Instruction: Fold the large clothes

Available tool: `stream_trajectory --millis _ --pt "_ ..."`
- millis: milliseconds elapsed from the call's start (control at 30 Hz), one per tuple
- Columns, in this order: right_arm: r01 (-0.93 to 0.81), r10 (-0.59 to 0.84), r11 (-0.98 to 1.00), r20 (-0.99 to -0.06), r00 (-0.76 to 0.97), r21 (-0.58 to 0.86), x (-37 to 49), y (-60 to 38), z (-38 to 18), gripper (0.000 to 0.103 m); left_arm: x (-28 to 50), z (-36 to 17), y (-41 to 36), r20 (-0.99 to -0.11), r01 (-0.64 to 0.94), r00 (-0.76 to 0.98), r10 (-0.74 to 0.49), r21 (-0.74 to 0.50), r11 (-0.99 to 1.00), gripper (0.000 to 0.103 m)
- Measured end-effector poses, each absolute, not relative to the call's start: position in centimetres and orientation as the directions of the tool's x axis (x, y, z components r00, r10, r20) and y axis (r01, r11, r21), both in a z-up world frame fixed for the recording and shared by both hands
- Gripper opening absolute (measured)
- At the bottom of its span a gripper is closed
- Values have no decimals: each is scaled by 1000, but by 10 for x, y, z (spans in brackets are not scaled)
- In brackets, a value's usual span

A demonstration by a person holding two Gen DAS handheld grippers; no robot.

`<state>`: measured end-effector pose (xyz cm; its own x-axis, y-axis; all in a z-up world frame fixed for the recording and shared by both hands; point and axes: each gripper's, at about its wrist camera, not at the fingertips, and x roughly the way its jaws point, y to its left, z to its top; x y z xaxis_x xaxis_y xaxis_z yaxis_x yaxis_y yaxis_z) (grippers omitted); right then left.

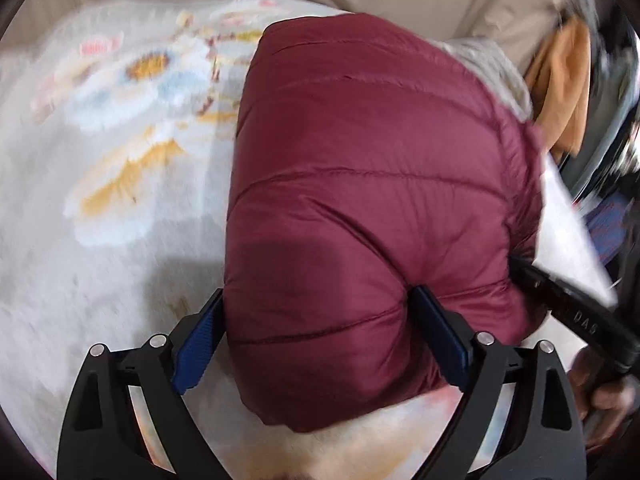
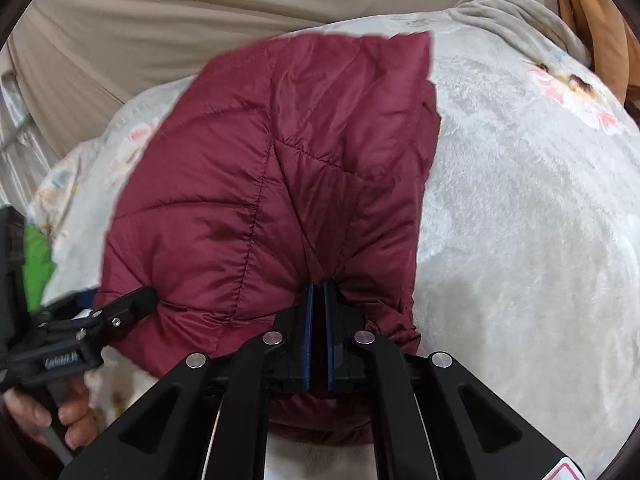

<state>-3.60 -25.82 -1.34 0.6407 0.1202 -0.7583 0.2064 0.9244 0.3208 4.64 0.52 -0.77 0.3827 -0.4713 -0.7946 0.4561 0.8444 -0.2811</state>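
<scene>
One maroon puffer jacket (image 1: 372, 208); two hand-held grippers (image 1: 320, 336)

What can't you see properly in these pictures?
- Left view: blanket pattern smeared by motion blur.
- Left view: right hand-held gripper tips buried behind the jacket.
- Right view: jacket's near edge hidden under the right gripper's black frame.
- Right view: left hand-held gripper tips pressed into the jacket.

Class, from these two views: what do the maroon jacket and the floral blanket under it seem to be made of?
Maroon jacket: probably thin nylon or polyester shell over padding; slightly glossy, with stitched quilt lines and puffy panels. Floral blanket: likely plush fleece; matte, fuzzy pile with a printed flower pattern. Exact fibres cannot be told.
</scene>
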Motion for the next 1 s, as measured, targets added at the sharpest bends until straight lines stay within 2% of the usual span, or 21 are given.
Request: stream_trajectory --millis 33,100,133,167,267,433,533,667,700,767,800,833,867,933,1000 --pt "208 146 909 -745 650 360 -41 -266 -7 11 50 -2 14 -777 443 376 -505 -327 835 87" --pt "203 172 884 -698 695 420 -54 -281 9 35 59 10 28 -749 421 394 -532 -367 829 89" --pt "213 155 882 -685 712 421 -59 -287 16 57 63 14 33 -741 418 402 -537 -374 828 90" --pt "225 133 883 -677 724 413 -62 -294 21 62 70 17 37 -735 417 407 -543 -379 826 91" --pt "243 129 879 -695 707 410 -58 -304 19 63 89 16 36 -742 411 392 -544 -388 825 93" --pt "255 235 842 -749 620 475 -34 -301 -20 66 108 -10 13 -751 425 268 -603 -469 774 97" --pt "253 294 807 -736 610 533 -23 -302 -35 71 112 -20 1 -740 421 217 -637 -518 745 98" --pt "220 359 778 -704 613 589 -16 -306 -45 76 110 -24 -12 -747 425 223 -626 -503 752 98" --pt "211 363 781 -701 614 588 -13 -305 -45 76 110 -24 -14 -750 425 225 -623 -500 755 98" --pt "201 369 781 -697 615 591 -9 -304 -45 70 110 -23 -17 -750 432 228 -620 -493 755 98" --pt "192 380 778 -691 615 598 -8 -304 -46 65 107 -20 -19 -749 450 236 -619 -481 753 96" --pt "180 397 770 -680 616 612 -7 -302 -46 54 104 -17 -20 -747 470 252 -616 -462 752 93" --pt "175 407 761 -670 620 624 -9 -306 -46 43 102 -13 -22 -743 487 268 -613 -444 752 84" --pt "159 393 776 -665 636 610 -12 -305 -36 31 98 0 -25 -728 529 296 -619 -414 741 72" --pt "148 387 775 -646 658 615 -17 -304 -25 25 94 16 -25 -698 564 309 -646 -412 716 58"
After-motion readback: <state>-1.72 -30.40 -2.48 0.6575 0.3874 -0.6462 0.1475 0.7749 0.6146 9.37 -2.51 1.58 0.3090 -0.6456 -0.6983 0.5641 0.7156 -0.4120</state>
